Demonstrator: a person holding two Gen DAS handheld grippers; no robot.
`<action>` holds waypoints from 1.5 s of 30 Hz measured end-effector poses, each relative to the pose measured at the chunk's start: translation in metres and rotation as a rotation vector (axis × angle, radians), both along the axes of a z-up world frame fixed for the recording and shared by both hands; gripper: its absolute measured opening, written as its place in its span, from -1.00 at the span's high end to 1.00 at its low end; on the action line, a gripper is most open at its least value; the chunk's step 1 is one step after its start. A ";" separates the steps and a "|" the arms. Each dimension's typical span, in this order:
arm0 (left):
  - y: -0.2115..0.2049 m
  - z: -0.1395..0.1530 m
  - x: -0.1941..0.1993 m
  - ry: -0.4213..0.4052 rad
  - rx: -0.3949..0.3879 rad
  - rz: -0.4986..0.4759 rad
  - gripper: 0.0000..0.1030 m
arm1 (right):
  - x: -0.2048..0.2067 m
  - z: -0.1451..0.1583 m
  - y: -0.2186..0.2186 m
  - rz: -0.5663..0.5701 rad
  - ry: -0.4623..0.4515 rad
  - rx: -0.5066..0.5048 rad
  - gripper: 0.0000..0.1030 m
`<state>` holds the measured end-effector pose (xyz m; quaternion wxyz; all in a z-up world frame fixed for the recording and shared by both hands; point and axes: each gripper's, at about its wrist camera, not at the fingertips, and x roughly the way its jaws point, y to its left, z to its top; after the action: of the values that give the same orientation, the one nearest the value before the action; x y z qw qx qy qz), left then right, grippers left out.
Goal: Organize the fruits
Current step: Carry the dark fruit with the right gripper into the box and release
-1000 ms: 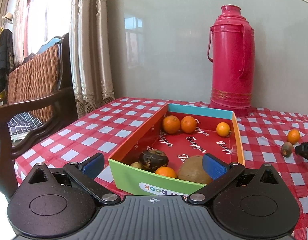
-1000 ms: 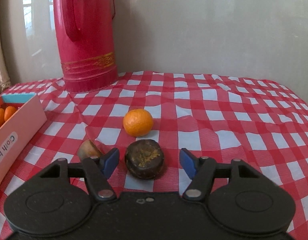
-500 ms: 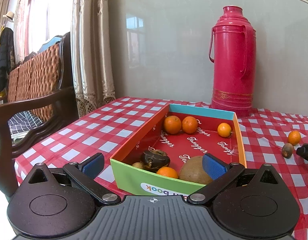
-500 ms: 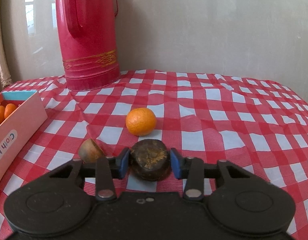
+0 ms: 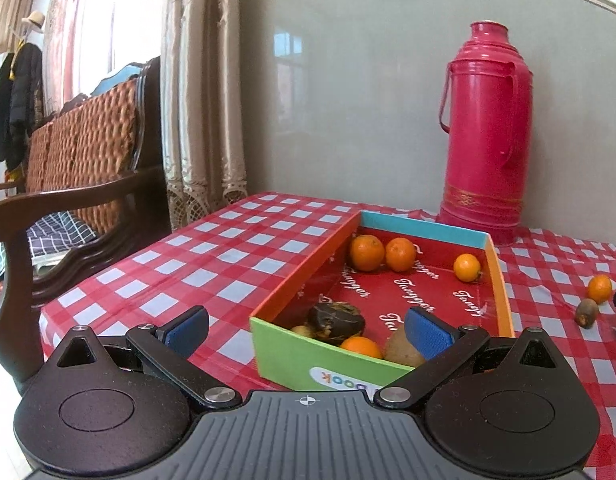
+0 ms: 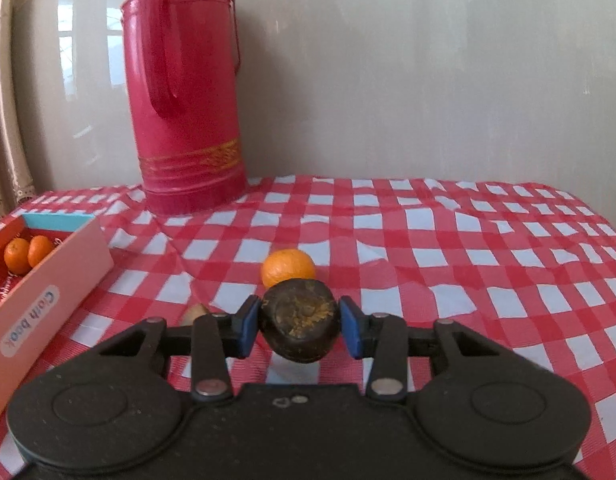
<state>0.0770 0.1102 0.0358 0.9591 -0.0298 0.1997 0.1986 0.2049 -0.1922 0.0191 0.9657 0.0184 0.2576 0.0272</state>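
Observation:
My right gripper (image 6: 300, 326) is shut on a dark brown fruit (image 6: 300, 320) and holds it just above the checked tablecloth. An orange (image 6: 288, 266) lies right behind it and a small brown fruit (image 6: 196, 312) peeks out at its left. The colourful box (image 5: 292, 356) holds several oranges (image 5: 367, 253), a dark fruit (image 5: 335, 320) and a brown fruit (image 5: 399, 350). My left gripper (image 5: 306, 330) is open and empty at the box's near end. In the left wrist view the loose orange (image 5: 599, 288) and small brown fruit (image 5: 586, 312) lie right of the box.
A tall pink thermos (image 5: 485, 132) stands behind the box against the wall; it also shows in the right wrist view (image 6: 186, 92). A wooden chair (image 5: 80, 184) stands off the table's left edge. The box's pink side (image 6: 44, 308) is at the right gripper's left.
My right gripper closed on the dark brown fruit and lifted it off the cloth. The left gripper drifted a little to the left, staying open.

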 end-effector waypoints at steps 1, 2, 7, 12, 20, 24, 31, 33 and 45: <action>0.002 0.000 -0.001 -0.001 -0.002 0.006 -1.00 | -0.002 0.003 0.002 0.006 -0.007 0.007 0.35; 0.004 0.000 -0.002 -0.003 -0.003 0.012 -1.00 | -0.004 0.005 0.004 0.017 -0.015 0.014 0.35; 0.019 0.001 -0.008 -0.014 -0.017 0.052 -1.00 | -0.015 0.023 0.024 0.102 -0.060 0.076 0.35; 0.033 0.000 -0.015 -0.022 -0.034 0.089 -1.00 | -0.019 0.035 0.063 0.237 -0.078 0.118 0.35; 0.053 -0.001 -0.025 -0.030 -0.035 0.141 -1.00 | -0.020 0.040 0.134 0.417 -0.044 0.118 0.35; 0.067 -0.001 -0.031 -0.034 -0.046 0.173 -1.00 | -0.020 0.034 0.167 0.480 -0.003 0.096 0.35; 0.087 -0.004 -0.037 -0.038 -0.089 0.220 -1.00 | -0.024 0.025 0.197 0.519 0.033 0.074 0.35; 0.090 -0.005 -0.038 -0.037 -0.089 0.224 -1.00 | -0.023 0.023 0.204 0.530 0.042 0.063 0.35; 0.089 -0.006 -0.038 -0.038 -0.081 0.223 -1.00 | -0.037 0.033 0.192 0.514 -0.015 0.054 -0.04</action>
<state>0.0394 0.1991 0.0303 0.9326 -0.0945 0.1848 0.2953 0.1675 -0.0001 0.0518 0.9281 -0.0220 0.2456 0.2789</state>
